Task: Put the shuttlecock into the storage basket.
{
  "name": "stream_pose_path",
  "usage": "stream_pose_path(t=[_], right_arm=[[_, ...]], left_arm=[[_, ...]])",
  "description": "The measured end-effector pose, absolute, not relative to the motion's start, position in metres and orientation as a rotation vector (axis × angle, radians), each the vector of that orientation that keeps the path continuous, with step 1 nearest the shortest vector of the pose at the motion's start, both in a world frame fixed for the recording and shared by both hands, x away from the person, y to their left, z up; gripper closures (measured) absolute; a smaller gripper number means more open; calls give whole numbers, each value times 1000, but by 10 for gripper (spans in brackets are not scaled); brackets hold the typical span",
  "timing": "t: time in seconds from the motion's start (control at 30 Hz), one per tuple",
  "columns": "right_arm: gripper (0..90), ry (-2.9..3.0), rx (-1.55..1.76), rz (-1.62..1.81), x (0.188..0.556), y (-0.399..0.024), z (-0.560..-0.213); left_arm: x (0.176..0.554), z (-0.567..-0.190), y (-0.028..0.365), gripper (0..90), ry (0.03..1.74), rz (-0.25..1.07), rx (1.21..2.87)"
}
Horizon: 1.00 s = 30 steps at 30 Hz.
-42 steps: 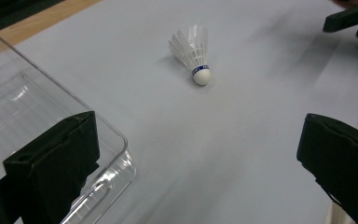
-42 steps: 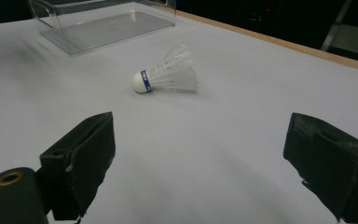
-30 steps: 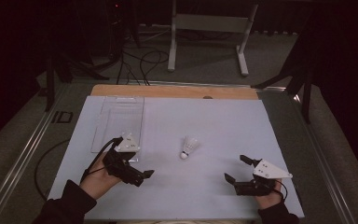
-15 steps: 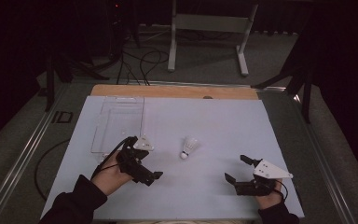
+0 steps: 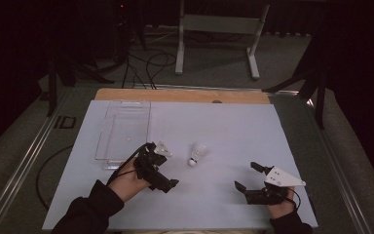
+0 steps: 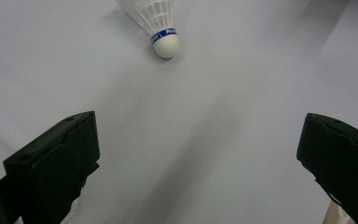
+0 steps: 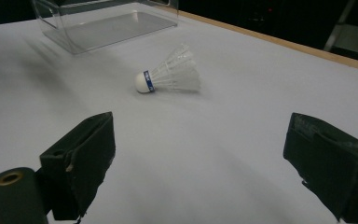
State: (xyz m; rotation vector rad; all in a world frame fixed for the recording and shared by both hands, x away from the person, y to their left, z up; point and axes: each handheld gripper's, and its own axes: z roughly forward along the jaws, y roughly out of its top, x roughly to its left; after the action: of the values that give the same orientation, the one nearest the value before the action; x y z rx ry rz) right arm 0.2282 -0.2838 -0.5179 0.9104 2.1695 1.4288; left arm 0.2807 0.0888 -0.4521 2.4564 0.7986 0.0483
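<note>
White shuttlecock, blue band; clear tray

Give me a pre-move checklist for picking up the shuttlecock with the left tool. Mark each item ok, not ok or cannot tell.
1. Left tool open wide enough for the shuttlecock: ok, the jaws stand far apart in the left gripper view.
2. Shuttlecock free of contact: ok, it lies alone on the white mat.
3. Shuttlecock between the jaws: not ok, it lies ahead of them, cork end toward the tool.
4. Right tool out of the way: ok, open and low at the mat's right side.
5. Clear box ready to receive: ok, open top, nothing in it.
</note>
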Motion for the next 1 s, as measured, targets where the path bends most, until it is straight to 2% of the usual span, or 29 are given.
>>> stream_pose_path(t=[0.6,1.0], right_arm=[[93,2181,913,1433,229,-284,-518],[93,2185,919,1439,229,-284,-519]], left_arm=[[297,-482,66,0,838,-87,2537],[308,-486,56,0,884,-165,2549]])
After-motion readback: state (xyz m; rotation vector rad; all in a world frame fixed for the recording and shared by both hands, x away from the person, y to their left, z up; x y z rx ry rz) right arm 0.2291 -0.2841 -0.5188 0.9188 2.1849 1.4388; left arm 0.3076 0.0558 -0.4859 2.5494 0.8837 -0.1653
